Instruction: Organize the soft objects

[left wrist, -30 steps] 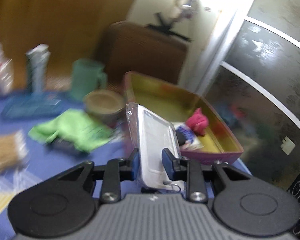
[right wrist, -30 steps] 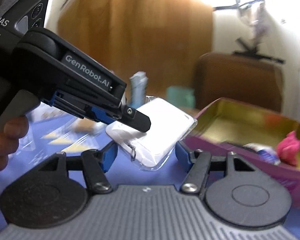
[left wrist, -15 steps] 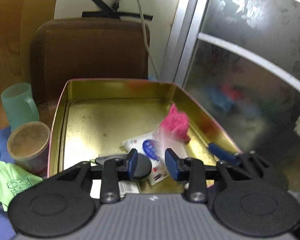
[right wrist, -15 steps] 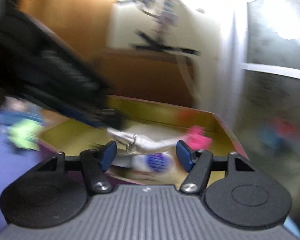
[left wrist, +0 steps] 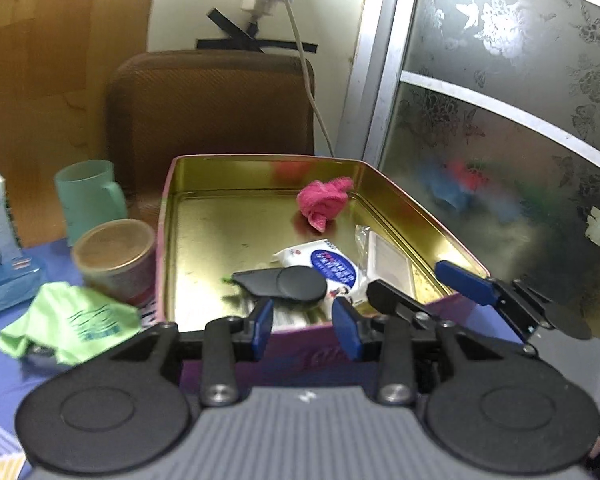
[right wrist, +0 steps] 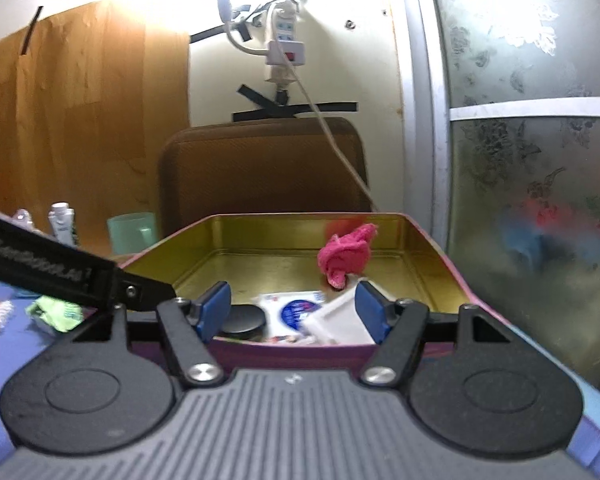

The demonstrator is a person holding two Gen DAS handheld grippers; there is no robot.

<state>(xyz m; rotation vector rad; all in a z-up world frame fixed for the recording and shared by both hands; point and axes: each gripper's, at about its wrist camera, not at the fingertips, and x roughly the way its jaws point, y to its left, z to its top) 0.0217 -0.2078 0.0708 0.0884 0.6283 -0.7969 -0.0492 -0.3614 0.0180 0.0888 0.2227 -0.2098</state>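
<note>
Hovering empty with jaws apart at the tin's (left wrist: 416, 216) near wall, left gripper (left wrist: 306, 324) and right gripper (right wrist: 296, 312) risk jostling the white packet (left wrist: 388, 260) already inside it when withdrawing.

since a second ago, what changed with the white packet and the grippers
The left gripper let go of the white packet, which now lies in the gold tin by its right wall. Both grippers, the right gripper too, are open and empty. The pink cloth stayed in the tin.
</note>
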